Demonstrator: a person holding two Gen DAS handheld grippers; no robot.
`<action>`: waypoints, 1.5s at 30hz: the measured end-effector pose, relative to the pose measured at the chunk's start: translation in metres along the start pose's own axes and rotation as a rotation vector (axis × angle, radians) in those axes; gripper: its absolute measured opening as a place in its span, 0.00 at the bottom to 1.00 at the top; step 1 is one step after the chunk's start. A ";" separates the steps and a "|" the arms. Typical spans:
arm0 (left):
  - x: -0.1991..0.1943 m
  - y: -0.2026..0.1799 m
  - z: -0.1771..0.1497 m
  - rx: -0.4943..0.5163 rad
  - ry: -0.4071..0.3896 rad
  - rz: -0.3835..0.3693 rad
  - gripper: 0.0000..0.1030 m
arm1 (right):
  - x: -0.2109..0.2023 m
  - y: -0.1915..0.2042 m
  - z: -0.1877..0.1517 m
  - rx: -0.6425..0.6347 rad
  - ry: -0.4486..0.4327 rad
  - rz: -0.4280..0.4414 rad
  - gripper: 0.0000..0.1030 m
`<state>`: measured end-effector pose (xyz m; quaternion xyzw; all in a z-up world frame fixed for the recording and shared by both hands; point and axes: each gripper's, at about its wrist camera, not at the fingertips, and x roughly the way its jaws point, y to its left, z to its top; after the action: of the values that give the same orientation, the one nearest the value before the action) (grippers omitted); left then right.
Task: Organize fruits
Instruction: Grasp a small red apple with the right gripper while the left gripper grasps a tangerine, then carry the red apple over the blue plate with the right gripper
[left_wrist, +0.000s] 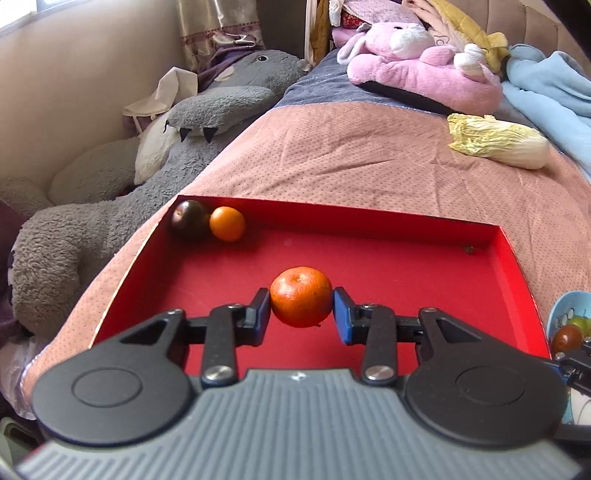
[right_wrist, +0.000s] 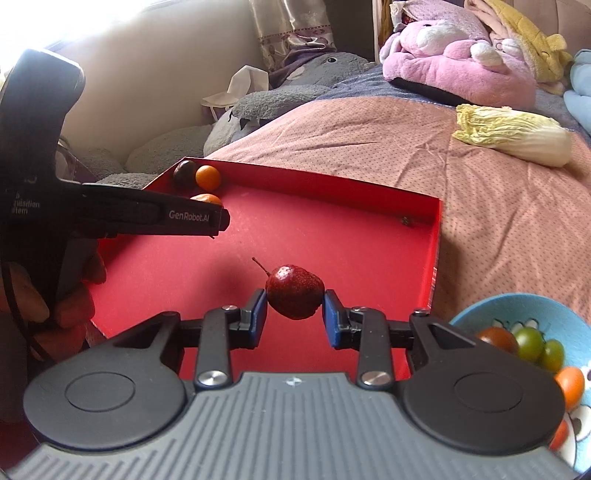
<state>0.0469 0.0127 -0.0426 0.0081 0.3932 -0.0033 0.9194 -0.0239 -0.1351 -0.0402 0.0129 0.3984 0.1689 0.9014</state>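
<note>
A red tray (left_wrist: 406, 229) lies on the pink bedspread; it also shows in the right wrist view (right_wrist: 369, 206). My left gripper (left_wrist: 301, 306) is shut on an orange tangerine (left_wrist: 301, 295) above the tray's front middle. In the tray's far left corner sit a dark plum-like fruit (left_wrist: 188, 219) and a small orange fruit (left_wrist: 227, 223). My right gripper (right_wrist: 294, 302) is shut on a dark red stemmed fruit (right_wrist: 294, 291) above the tray. The left gripper (right_wrist: 218, 218) appears at the left of the right wrist view. A blue bowl (right_wrist: 480, 310) with several small tomatoes stands at the tray's right.
A napa cabbage (left_wrist: 498, 142) lies on the bedspread beyond the tray's right. A pink plush toy (left_wrist: 417, 66) and a blue blanket (left_wrist: 546, 85) lie at the back. A grey plush toy (left_wrist: 129, 177) lies along the bed's left side.
</note>
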 end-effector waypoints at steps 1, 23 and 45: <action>-0.003 -0.002 -0.003 0.001 -0.004 -0.003 0.39 | -0.004 -0.002 -0.001 0.004 -0.001 -0.006 0.37; -0.046 -0.043 -0.040 0.054 -0.063 -0.060 0.39 | -0.051 -0.021 -0.023 0.023 -0.003 -0.058 0.37; -0.051 -0.047 -0.042 0.064 -0.083 -0.047 0.39 | -0.080 -0.022 -0.028 0.027 -0.040 -0.042 0.37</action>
<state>-0.0193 -0.0335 -0.0358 0.0283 0.3543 -0.0379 0.9339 -0.0876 -0.1846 -0.0054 0.0200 0.3825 0.1444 0.9124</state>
